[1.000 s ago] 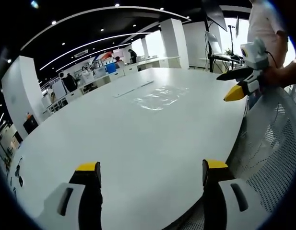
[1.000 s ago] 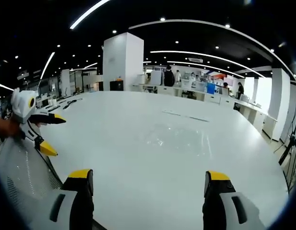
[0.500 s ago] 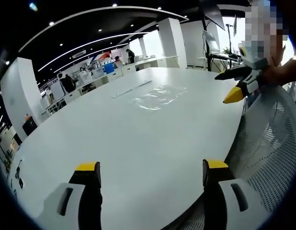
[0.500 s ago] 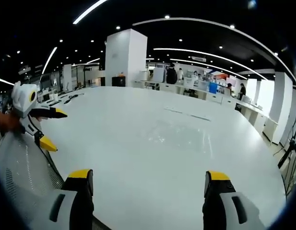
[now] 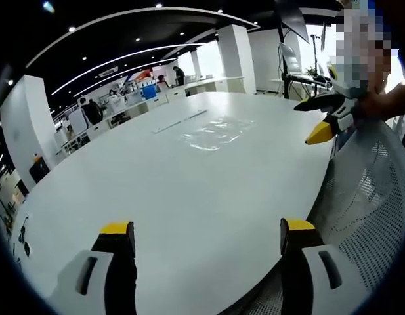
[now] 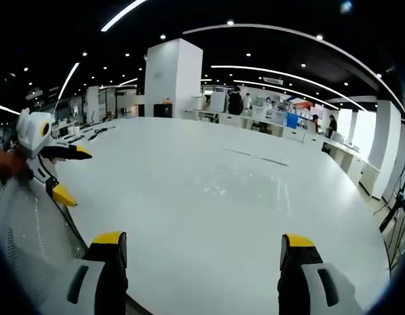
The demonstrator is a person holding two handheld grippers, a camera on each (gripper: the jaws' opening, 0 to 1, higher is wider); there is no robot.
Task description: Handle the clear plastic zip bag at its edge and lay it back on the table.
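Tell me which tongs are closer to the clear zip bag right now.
The right tongs, hovering open at the table's edge beside the clear zip bag. The left tongs sit farther back, with bare tabletop between.

Your table (image 5: 189, 197) was plain white, and the zip bag (image 5: 215, 133) on it was clear, showing only pale glints. Both your grippers had black jaws with yellow tips and grey housings: the left gripper (image 5: 205, 231) and the right gripper (image 6: 203, 239). The chair back (image 5: 373, 210) beside you was white mesh, dotted with small holes.
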